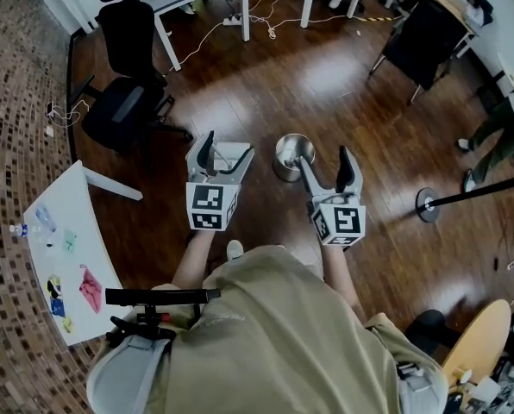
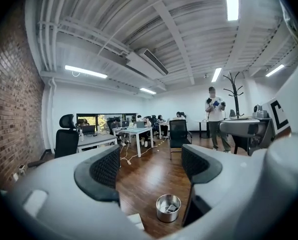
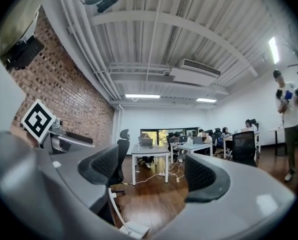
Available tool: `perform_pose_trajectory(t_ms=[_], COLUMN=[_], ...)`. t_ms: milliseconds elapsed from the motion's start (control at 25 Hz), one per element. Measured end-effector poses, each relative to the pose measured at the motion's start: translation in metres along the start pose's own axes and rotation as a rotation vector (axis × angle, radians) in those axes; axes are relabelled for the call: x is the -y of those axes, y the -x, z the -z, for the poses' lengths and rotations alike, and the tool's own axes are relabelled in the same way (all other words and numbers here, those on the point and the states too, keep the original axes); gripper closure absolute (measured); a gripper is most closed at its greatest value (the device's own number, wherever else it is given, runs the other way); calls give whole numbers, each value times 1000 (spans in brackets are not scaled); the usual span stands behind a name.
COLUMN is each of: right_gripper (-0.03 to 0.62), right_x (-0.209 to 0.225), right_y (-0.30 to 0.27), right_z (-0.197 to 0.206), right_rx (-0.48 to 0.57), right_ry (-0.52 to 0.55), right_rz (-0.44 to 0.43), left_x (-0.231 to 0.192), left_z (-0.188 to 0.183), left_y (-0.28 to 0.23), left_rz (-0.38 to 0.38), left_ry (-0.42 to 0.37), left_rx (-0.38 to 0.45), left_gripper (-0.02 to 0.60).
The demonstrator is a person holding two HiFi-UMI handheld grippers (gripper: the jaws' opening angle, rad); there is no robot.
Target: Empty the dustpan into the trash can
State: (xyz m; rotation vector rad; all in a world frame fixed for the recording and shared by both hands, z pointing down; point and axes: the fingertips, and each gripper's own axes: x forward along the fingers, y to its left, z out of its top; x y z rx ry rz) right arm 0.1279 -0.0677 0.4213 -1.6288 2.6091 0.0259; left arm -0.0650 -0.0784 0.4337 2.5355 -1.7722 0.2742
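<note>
A round metal trash can [image 1: 290, 149] stands on the wooden floor just ahead of me, partly behind my right gripper [image 1: 324, 159]. In the left gripper view the trash can [image 2: 168, 207] sits low between the jaws, with some scraps inside. The white dustpan [image 1: 234, 154] lies on the floor to the can's left, under my left gripper [image 1: 228, 149]. In the right gripper view the dustpan [image 3: 134, 229] rests at the bottom edge, its thin handle rising behind the left jaw. Left gripper [image 2: 151, 166] and right gripper [image 3: 151, 170] both stand open, nothing between their jaws.
A black office chair [image 1: 124, 93] stands at the far left, a white table [image 1: 63, 253] with small items beside me on the left. A stand's round base [image 1: 428, 203] is on the right. Desks, cables and a standing person [image 2: 215, 116] fill the far room.
</note>
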Motion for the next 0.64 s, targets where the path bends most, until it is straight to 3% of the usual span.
perform_pose_trajectory(t_ms=[120, 280, 560, 640], right_gripper=[195, 192, 192, 192], right_x=[-1, -5, -19, -25], right_y=[4, 2, -7, -10], right_z=[3, 2, 3, 5], right_rx=[-9, -9, -5, -9], right_ry=[-11, -12, -6, -8], right_rz=[1, -16, -54, -62], left_x=[1, 6, -3, -13], left_z=[-1, 5, 6, 5], left_y=[2, 0, 4, 8], left_rz=[-5, 9, -10, -48], left_ry=[-2, 30, 30, 5], left_rx=[16, 7, 10, 23], left_gripper=[195, 123, 135, 190])
